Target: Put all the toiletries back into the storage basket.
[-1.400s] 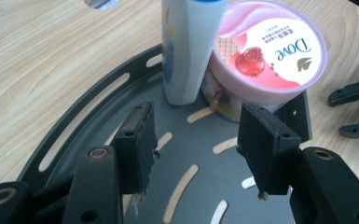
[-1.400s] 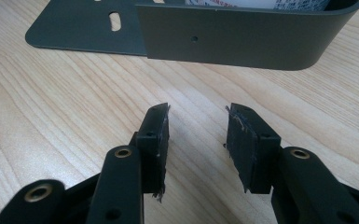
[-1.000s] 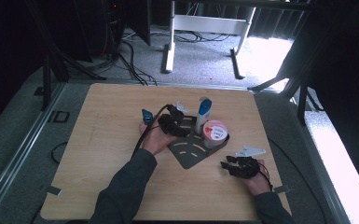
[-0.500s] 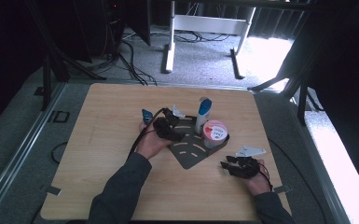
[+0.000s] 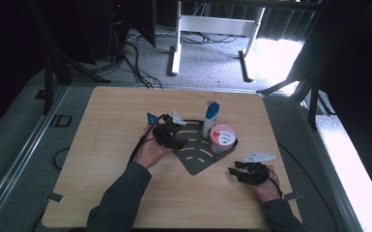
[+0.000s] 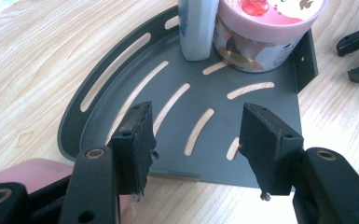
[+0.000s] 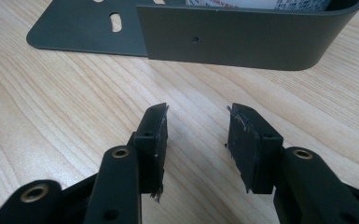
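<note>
While its jaws stand apart with nothing between them, the left gripper hangs over the dark slotted shelf at frame centre. Bottle and pink tub, probably touching, sit upper right. Lower right in the high view, the right gripper gapes empty.

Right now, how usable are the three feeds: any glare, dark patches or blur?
High view: strong glare on the floor at the upper right, deep shadow around the table, fine detail soft. Left gripper view: even light, the slotted tray sharp. Right gripper view: wood grain crisp, tray wall evenly lit, near jaws slightly soft.
</note>
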